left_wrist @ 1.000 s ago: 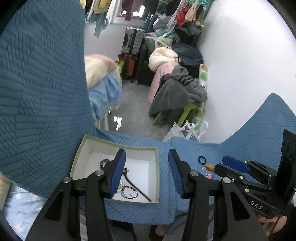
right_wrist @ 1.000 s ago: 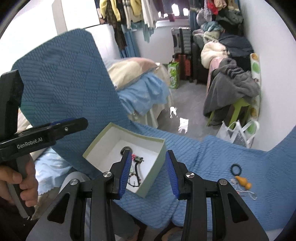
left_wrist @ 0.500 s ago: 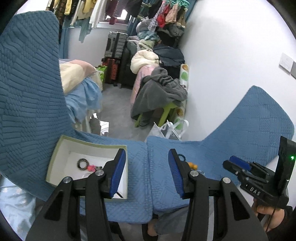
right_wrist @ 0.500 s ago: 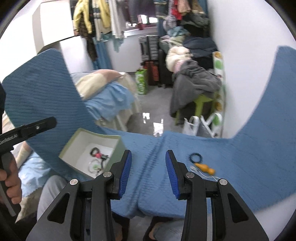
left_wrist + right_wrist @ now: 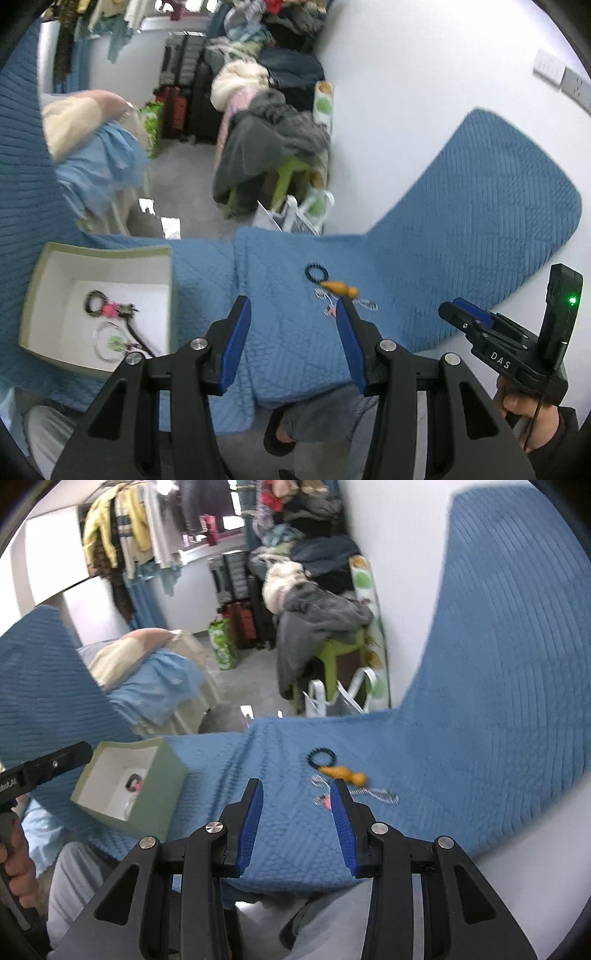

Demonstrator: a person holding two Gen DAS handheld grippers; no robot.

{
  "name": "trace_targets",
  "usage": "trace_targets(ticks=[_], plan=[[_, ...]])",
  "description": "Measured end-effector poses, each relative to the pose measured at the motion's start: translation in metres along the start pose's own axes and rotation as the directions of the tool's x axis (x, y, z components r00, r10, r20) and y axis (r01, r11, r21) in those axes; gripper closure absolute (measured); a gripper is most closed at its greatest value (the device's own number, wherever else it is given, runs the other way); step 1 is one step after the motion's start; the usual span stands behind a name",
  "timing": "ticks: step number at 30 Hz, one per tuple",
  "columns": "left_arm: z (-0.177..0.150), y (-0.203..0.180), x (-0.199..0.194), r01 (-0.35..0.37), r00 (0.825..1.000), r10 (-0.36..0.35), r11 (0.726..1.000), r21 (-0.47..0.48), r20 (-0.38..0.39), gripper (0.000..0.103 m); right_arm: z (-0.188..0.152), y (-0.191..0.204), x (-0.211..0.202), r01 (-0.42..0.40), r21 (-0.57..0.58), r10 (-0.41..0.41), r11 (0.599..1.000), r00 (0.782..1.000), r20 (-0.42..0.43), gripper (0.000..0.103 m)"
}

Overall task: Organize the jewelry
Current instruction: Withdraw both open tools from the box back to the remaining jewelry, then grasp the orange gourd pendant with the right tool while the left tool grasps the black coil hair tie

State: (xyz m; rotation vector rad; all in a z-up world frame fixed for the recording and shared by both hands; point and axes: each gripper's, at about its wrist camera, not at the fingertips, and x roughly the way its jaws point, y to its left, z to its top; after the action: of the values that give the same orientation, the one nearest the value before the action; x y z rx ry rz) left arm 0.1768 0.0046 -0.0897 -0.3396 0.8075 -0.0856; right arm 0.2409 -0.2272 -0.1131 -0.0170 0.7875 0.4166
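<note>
A pale green box (image 5: 98, 254) (image 5: 162, 797) with a white inside sits at the left on a blue quilted cloth (image 5: 288, 332) (image 5: 288, 830); several bracelets and cords lie in it. On the cloth to its right lie a dark beaded ring (image 5: 316, 273) (image 5: 320, 757), an orange pendant (image 5: 339, 288) (image 5: 343, 773) and silvery chains (image 5: 364, 304) (image 5: 380, 795). My left gripper (image 5: 291, 314) hovers open over the cloth between box and loose pieces, nothing between its blue pads. My right gripper (image 5: 295, 797) is open too, just short of the chains, and appears at the right in the left wrist view (image 5: 465, 314).
The cloth drapes over a person's lap; its front edge falls off near the grippers. A hand (image 5: 528, 410) holds the right tool. Beyond the far edge are a grey floor, a green stool (image 5: 332, 653) under a heap of clothes, suitcases, bags and a white wall.
Both grippers have swung right, away from the box toward the loose jewelry, and sunk a little. The box now lies left of both. Neither jaw gap has changed.
</note>
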Motion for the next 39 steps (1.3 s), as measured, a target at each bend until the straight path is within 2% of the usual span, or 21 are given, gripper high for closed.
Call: trace_targets(ticks=[5,10,23,29,31,35,39], plan=[[-0.001,-0.018,0.035,0.015,0.999,-0.015,1.000,0.011,-0.050,0.054,-0.008,-0.024,0.011,-0.020,0.013,0.020,1.000,0.999,-0.038,0.067],[0.005,-0.023,0.066,0.027,0.996,-0.028,1.000,-0.013,-0.084,0.054,-0.001,-0.043,0.030,-0.032,0.012,0.032,0.999,0.997,-0.077,0.067],[0.028,-0.014,0.183,0.035,0.983,-0.042,0.998,-0.044,-0.181,0.055,0.018,-0.065,0.137,-0.105,-0.080,0.087,0.991,0.975,-0.204,0.067],[0.029,-0.010,0.231,0.043,0.969,-0.056,0.997,-0.060,-0.239,0.063,0.024,-0.070,0.191,-0.143,-0.151,0.101,0.978,0.961,-0.258,0.067],[0.030,-0.009,0.245,0.050,0.964,-0.065,0.997,-0.064,-0.259,0.069,0.024,-0.069,0.210,-0.155,-0.188,0.098,0.970,0.954,-0.283,0.067],[0.034,-0.010,0.272,0.058,0.956,-0.068,0.997,-0.043,-0.287,0.069,0.024,-0.067,0.242,-0.175,-0.233,0.093,0.957,0.942,-0.323,0.067],[0.036,-0.009,0.298,0.073,0.944,-0.079,0.997,-0.032,-0.319,0.076,0.021,-0.063,0.263,-0.212,-0.281,0.101,0.936,0.926,-0.364,0.067]])
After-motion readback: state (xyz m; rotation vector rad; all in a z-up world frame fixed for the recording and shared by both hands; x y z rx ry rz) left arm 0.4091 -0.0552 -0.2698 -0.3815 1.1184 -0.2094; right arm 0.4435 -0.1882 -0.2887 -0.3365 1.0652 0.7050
